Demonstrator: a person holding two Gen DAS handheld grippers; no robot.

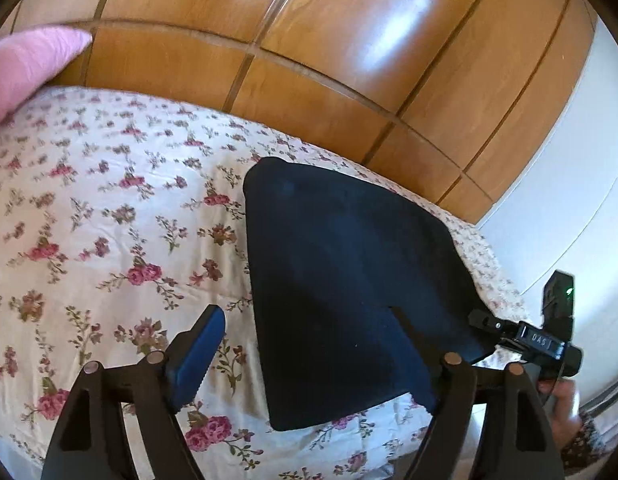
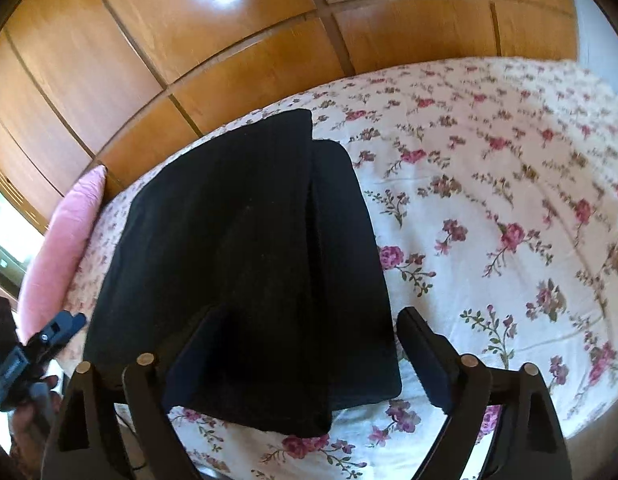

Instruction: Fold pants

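Pants (image 2: 245, 272), dark and folded into a stack, lie on the floral bedspread (image 2: 489, 200) near the wooden wardrobe (image 2: 189, 40), a pink pillow (image 2: 61, 248) beside them. Left gripper (image 1: 313, 364) and right gripper (image 2: 305, 364) both hang over the near edge with jaws spread wide, holding nothing.

Floral bedsheet (image 1: 109, 200), pink pillow (image 2: 61, 248), glossy wooden wardrobe (image 1: 349, 60).

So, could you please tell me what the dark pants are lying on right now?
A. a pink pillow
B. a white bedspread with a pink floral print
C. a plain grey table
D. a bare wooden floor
B: the folded dark pants lie flat on the floral bedspread, whose pink roses show all around them, while the pink pillow sits apart at the bed's edge.
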